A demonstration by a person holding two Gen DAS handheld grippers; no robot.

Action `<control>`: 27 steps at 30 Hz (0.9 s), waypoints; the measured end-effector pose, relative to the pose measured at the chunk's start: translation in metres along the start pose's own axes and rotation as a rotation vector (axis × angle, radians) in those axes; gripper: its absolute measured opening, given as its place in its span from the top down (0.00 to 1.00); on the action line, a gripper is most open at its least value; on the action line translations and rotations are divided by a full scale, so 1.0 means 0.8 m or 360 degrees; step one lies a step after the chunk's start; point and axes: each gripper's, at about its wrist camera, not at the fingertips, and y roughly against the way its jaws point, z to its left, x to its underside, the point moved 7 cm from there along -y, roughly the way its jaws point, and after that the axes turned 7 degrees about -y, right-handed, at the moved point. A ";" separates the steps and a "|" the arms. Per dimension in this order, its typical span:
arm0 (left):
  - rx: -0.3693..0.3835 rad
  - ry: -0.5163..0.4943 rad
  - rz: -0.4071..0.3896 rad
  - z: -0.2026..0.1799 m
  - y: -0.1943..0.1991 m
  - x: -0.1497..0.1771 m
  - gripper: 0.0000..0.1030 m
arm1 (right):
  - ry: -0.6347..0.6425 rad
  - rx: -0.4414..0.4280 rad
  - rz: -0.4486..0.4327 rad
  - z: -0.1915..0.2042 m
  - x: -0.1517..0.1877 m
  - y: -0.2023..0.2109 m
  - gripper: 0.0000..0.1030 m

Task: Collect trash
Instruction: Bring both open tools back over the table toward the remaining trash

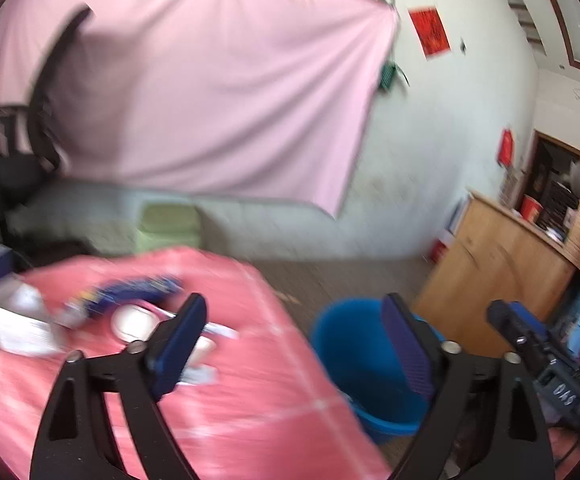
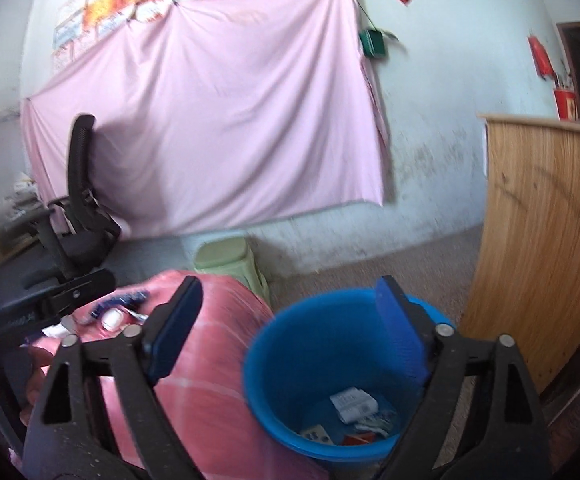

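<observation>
Trash is split right now: some scraps sit in the blue bucket [image 2: 332,380] on the floor right of the table, but a blue wrapper [image 1: 138,286], a white box [image 1: 20,320] and a round white lid [image 1: 132,320] lie on the far left of the pink tablecloth [image 1: 230,400]. Both views are smeared, so reaching fast could nudge pieces off the edge or clip the other tool. Your right gripper [image 2: 290,328] hangs over the bucket, jaws apart and empty; your left gripper [image 1: 296,344] straddles the table's right edge, likewise spread, holding nothing.
</observation>
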 end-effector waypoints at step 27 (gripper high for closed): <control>-0.0587 -0.0144 -0.0191 0.218 0.136 0.076 0.01 | 0.0302 -0.0378 -0.0081 0.232 0.052 -0.035 0.00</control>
